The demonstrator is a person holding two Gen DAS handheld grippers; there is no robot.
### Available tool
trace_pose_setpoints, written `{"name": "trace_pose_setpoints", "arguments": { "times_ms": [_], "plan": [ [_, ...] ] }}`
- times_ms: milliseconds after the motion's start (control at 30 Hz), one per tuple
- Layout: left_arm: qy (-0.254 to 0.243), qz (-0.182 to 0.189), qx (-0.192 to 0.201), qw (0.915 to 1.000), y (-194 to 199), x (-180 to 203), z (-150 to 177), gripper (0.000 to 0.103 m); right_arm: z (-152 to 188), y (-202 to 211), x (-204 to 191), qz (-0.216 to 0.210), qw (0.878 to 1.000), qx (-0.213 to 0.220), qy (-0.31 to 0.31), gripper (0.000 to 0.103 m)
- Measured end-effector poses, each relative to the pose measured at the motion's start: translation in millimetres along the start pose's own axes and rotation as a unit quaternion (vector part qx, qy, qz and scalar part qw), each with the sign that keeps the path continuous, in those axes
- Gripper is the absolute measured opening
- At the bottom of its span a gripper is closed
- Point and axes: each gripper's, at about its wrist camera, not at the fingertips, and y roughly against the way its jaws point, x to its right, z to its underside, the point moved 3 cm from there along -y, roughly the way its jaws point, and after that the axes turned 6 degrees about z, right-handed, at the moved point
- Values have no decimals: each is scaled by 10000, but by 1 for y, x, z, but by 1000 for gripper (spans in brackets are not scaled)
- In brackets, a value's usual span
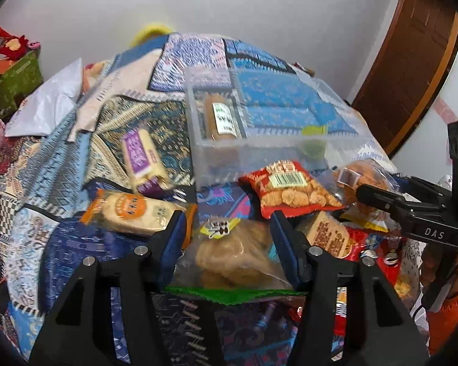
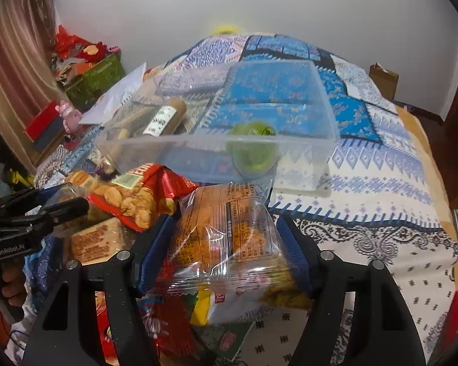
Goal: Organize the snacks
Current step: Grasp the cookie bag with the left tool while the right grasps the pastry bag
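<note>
The clear plastic bin [image 1: 259, 149] sits on the patterned quilt [image 1: 76, 158] and serves as the landmark here. Inside it lie 2 things: a brown cylindrical roll with a white label [image 1: 221, 116] against its left wall, and a green round item [image 2: 253, 149] near its front wall.

Just in front of the bin is a loose heap of snacks. The left gripper [image 1: 227, 228] has its 2 blue-padded fingers partly closed around a clear bag of pale round biscuits with a green edge [image 1: 232, 262], the pads at the bag's sides; the bag is in front of the bin's left half. The right gripper [image 2: 226, 238] is likewise partly closed, with its pads pressing the sides of a clear wrapped orange-brown pastry pack [image 2: 229, 235] (printed panel facing up), in front of the bin's middle.

Between bin and grippers lies a red bag of peanuts [image 1: 287, 189]. Left of the bin rest a purple-labelled pale bar [image 1: 140, 155] and, nearer, an orange-wrapped cake [image 1: 131, 213]. A brown printed block [image 1: 326, 231] sits below the red bag.
</note>
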Motion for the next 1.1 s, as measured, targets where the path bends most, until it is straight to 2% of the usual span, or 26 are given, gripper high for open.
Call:
{"name": "trace_pose_setpoints", "arguments": {
  "times_ms": [33, 67, 100, 167, 233, 300, 367, 533, 667, 800, 967, 1100],
  "plan": [
    [-12, -2, 67, 10000, 6, 0, -2, 35, -1, 4, -1, 13, 10000, 45, 0, 67],
    [-11, 38, 61, 10000, 8, 0, -4, 11, -2, 9, -1, 21, 9999, 102, 4, 67],
    [59, 70, 19, 10000, 11, -1, -6, 9, -4, 13, -1, 23, 9999, 154, -3, 67],
    [111, 83, 66, 9999, 15, -4, -10, 10, -6, 19, -2, 22, 9997, 230, -8, 67],
    [89, -83, 17, 9999, 16, -6, -10, 10, -9, 25, -3, 23, 9995, 311, -10, 67],
    [145, -40, -90, 9998, 14, -9, -7, 19, -9, 29, -4, 27, 9993, 361, -13, 67],
    [223, 75, -235, 9994, 11, -12, -1, 43, -9, 32, -4, 0, 9993, 372, -20, 67],
    [191, 61, -439, 9988, 2, -12, 23, 56, -8, 32, -4, -50, 9994, 348, -69, 68],
    [284, 199, -730, 9967, -11, -14, 40, 56, -6, 32, -4, -77, 9994, 328, -90, 68],
    [255, -6, -810, 9964, -19, -17, 57, 57, -5, 32, -5, -105, 9993, 333, -97, 68],
    [241, -41, -539, 9982, -8, -17, 56, 50, -7, 34, -6, -96, 9992, 378, -114, 68],
    [232, -105, -244, 9994, 11, -18, 43, 49, -14, 40, -6, -105, 9987, 481, -139, 68]
  ]
}}
